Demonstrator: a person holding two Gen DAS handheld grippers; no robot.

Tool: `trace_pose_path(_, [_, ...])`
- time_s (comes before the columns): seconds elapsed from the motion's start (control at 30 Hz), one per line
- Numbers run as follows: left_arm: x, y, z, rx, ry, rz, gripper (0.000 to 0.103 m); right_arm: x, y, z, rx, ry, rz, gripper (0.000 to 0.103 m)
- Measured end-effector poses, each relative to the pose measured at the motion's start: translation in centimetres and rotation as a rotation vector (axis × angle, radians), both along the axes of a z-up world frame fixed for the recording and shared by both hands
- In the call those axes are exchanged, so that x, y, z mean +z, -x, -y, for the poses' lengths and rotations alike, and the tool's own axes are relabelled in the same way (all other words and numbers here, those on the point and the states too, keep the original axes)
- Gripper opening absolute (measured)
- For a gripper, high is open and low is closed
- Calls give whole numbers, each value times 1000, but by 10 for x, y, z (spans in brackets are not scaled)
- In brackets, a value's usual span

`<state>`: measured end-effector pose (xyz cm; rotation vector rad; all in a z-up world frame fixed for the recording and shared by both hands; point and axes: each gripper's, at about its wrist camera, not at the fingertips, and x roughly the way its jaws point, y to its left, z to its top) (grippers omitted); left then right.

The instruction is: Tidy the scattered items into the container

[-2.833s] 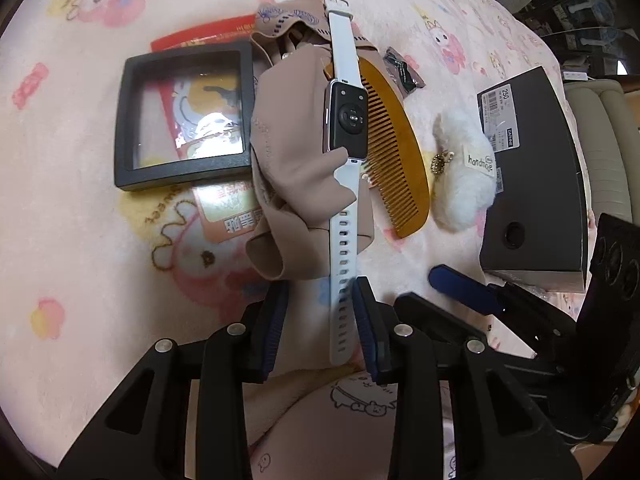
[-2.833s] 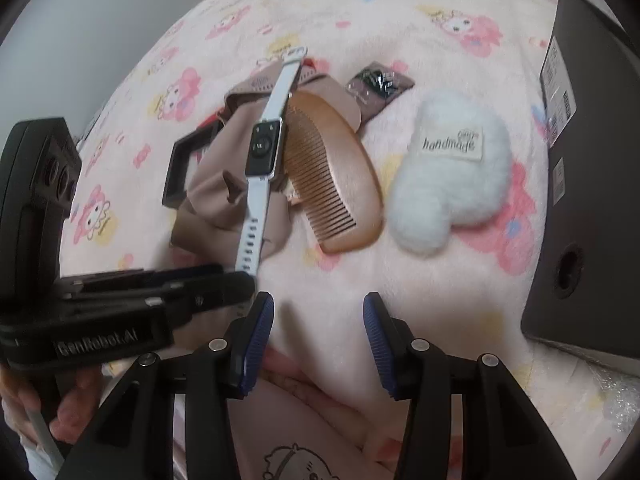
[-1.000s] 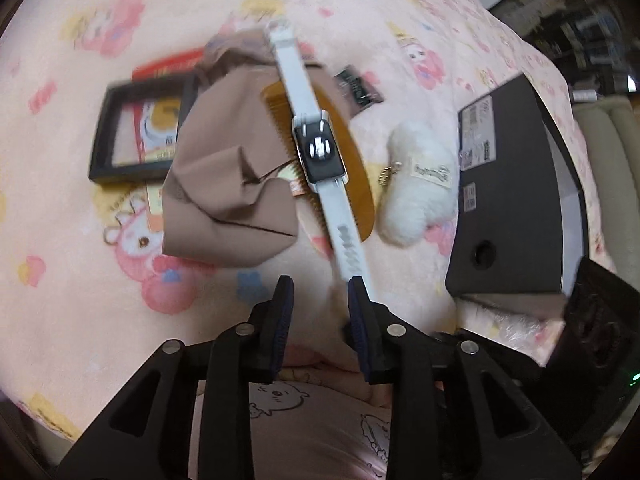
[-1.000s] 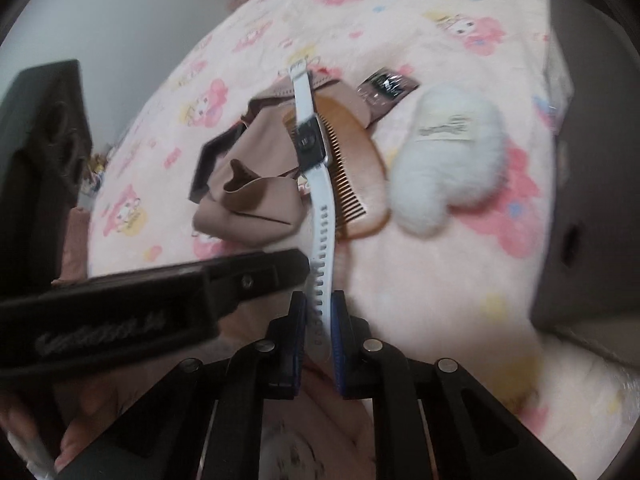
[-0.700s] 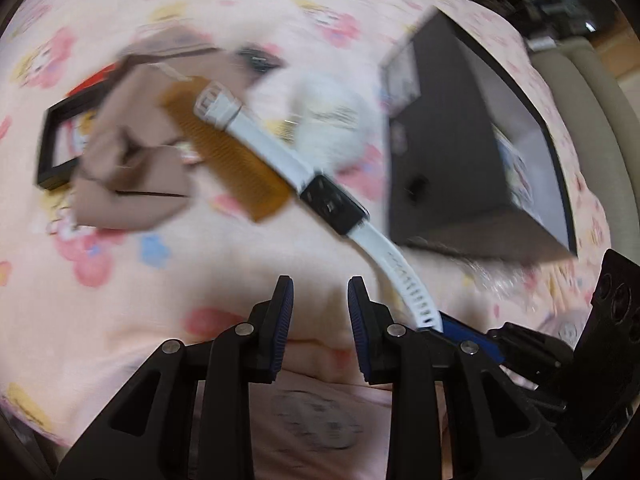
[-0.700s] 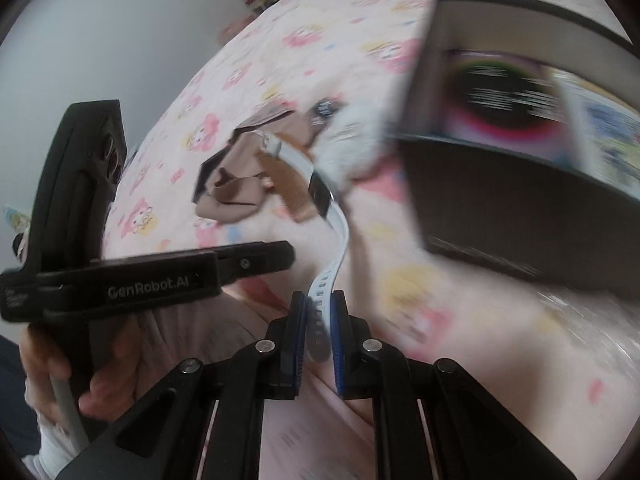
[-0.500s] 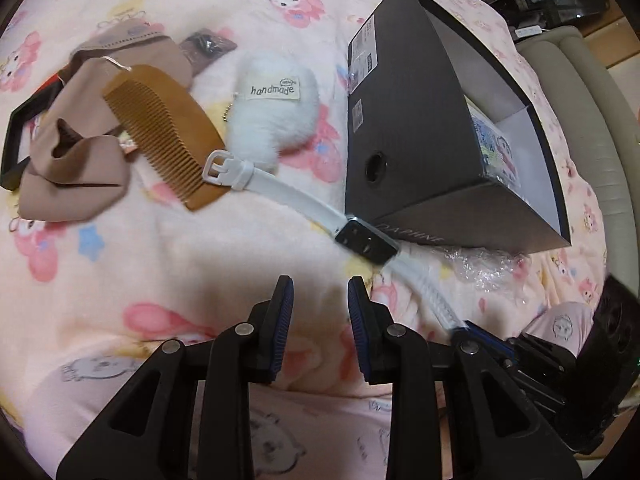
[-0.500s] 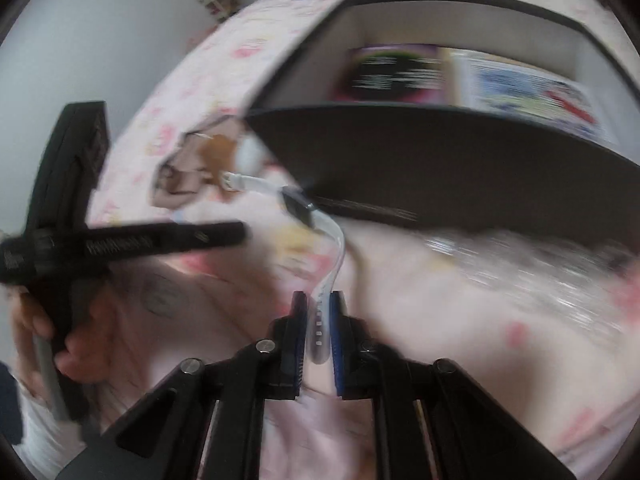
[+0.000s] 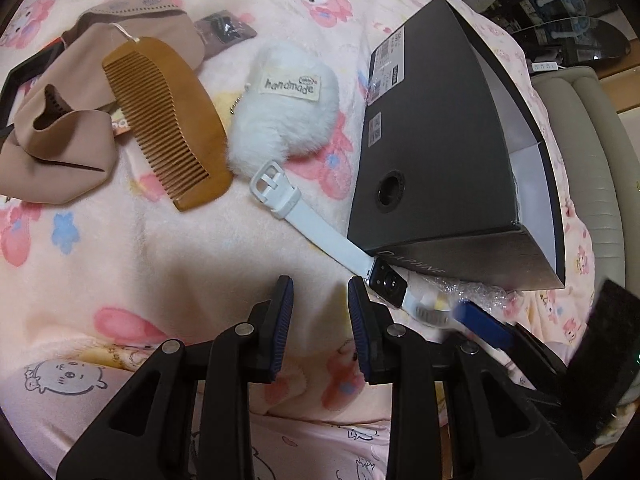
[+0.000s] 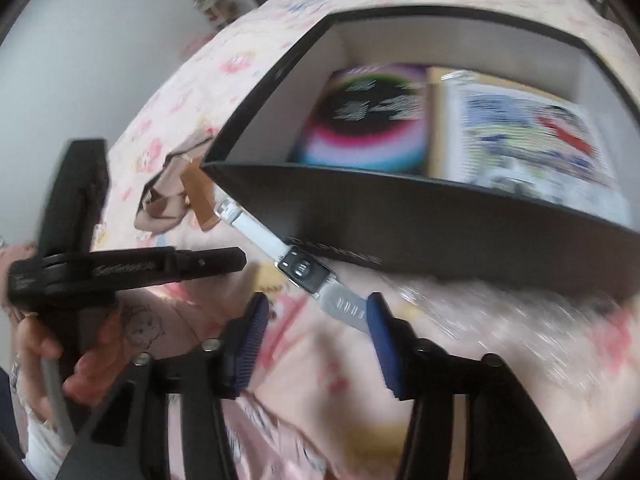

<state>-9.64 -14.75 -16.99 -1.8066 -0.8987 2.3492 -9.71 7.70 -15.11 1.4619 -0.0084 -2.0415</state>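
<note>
Where it lies beside box (image 9: 436, 128), watch (image 9: 320, 236): white strap, black face.

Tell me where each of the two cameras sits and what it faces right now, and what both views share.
Left wrist: on the left gripper, looking down at blanket, comb, white pouch, black box; right gripper tip at right edge.
Right wrist: on the right gripper, jaws opening, facing the box's open top; left gripper and hand at left.
Shared: white watch lying outside the box, comb, box.
</note>
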Motion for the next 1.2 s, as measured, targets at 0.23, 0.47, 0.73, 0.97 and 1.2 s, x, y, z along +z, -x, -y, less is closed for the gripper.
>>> trace_pose_path(0.23, [-3,3,4,2,7,9,36,-31,8,35,86,-134,-64,51])
trace_pose_path(0.47, [0,2,0,-64,-49,-31,35,-26,8,24,98,-45,-17,12])
trace_pose_path(0.73, [-7,6,-17,-92,-89,-23,35,-43,16,-23,5,229,315,9])
trace_pose_path(0.97, [-16,13,-52,-112,5,-22,34,-34,18,-43,-109,153,220,17])
trace_pose_path(1.2, [-16,7,-37,-22,-3,-23,16,-10,-22,-46,-126,192,152,17])
